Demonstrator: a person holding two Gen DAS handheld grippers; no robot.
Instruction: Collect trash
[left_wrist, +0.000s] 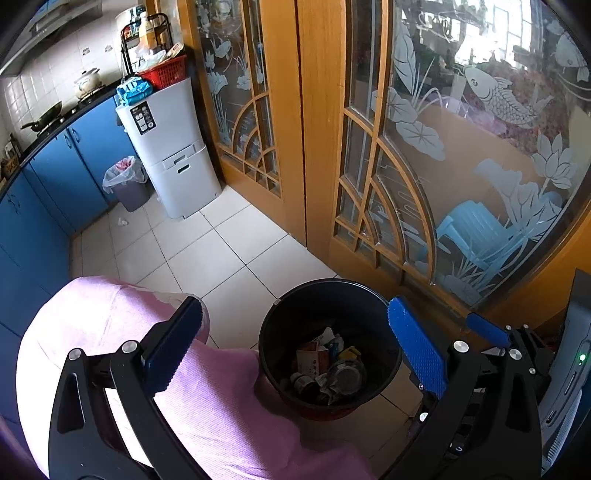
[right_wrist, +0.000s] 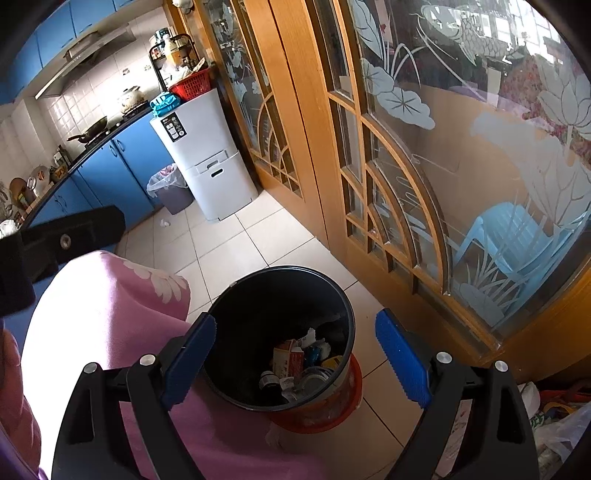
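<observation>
Both the left gripper (left_wrist: 295, 354) and right gripper (right_wrist: 295, 358) are spread wide, holding nothing. The crumpled scrap (right_wrist: 163, 222) lies on the floor near the lined bin (right_wrist: 170, 188); probably light, soft paper; pinch its middle.

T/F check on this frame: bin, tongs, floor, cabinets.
1. The black bin holds trash. True.
2. The left tongs grip a bottle. False: open, nothing between them.
3. The right tongs are open. True.
4. The floor is clear of litter. False: a paper scrap lies near the lined bin.
5. The cabinets are red. False: blue.
</observation>
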